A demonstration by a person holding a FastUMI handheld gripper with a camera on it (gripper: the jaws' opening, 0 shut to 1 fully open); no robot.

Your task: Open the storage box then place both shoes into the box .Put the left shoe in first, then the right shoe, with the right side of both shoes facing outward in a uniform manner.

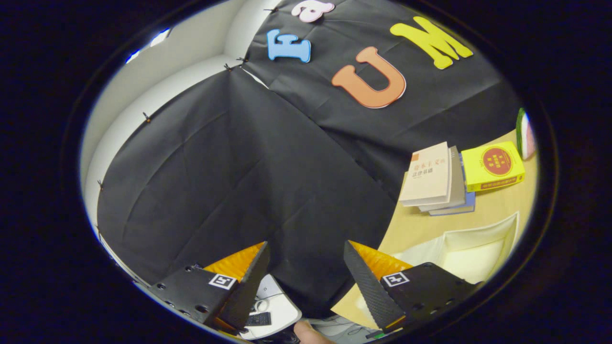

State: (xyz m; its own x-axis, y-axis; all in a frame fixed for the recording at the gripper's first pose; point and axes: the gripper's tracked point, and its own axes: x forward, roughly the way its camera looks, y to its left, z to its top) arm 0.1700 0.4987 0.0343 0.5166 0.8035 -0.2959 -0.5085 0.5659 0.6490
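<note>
My gripper (306,251) is held up and tilted, pointing at the booth's black cloth wall rather than at the table. Its two black fingers with orange backing stand well apart, and nothing lies between them. Off beyond the right finger (370,282), a white open-topped storage box (478,248) sits on the wooden table (420,224); its inside looks bare from here. No shoe can be made out.
A stack of books (437,179) lies on the table behind the box, with a yellow book (493,167) beside it and a watermelon-slice toy (525,134) further back. Below the fingers are a white device (270,310) and a fingertip (306,330).
</note>
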